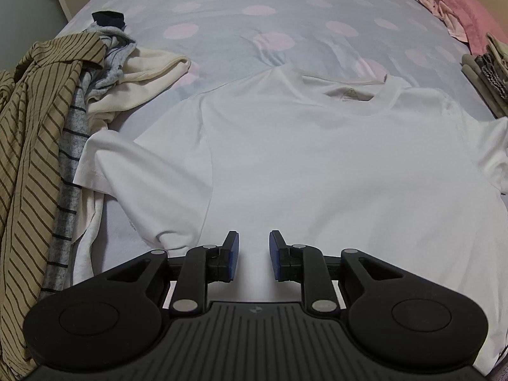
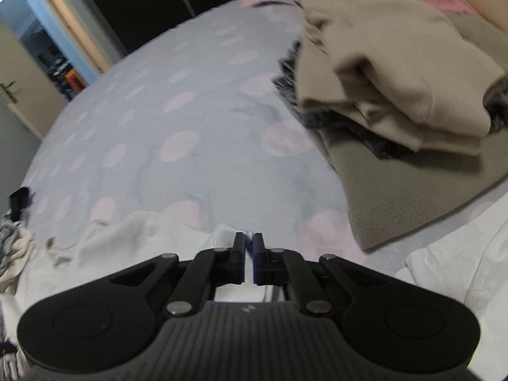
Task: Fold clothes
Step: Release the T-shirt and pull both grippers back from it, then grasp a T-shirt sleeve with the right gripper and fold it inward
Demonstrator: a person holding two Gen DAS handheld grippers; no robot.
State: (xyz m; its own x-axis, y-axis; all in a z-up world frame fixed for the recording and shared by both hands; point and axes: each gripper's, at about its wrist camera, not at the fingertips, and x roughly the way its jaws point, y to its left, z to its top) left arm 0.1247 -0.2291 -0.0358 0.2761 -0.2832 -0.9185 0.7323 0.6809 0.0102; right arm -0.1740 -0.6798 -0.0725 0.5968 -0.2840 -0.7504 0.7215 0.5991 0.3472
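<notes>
A white T-shirt [image 1: 317, 158] lies spread flat, front up, on the bed, its collar [image 1: 349, 87] at the far side. My left gripper [image 1: 254, 244] hovers over the shirt's lower body, open, with only flat cloth showing in the gap below its blue pads [image 1: 233, 254]. In the right wrist view my right gripper [image 2: 249, 243] is shut, its tips pinching a raised fold at the edge of the white T-shirt [image 2: 158, 241]. More white cloth [image 2: 460, 270] lies to its right.
The bed has a pale blue sheet with pink dots [image 1: 254, 16]. A heap of unfolded clothes, striped tan on top [image 1: 31, 127], lies left of the shirt. A folded beige and grey stack [image 2: 397, 95] sits at the right. Pink bedding [image 1: 460, 3] lies far right.
</notes>
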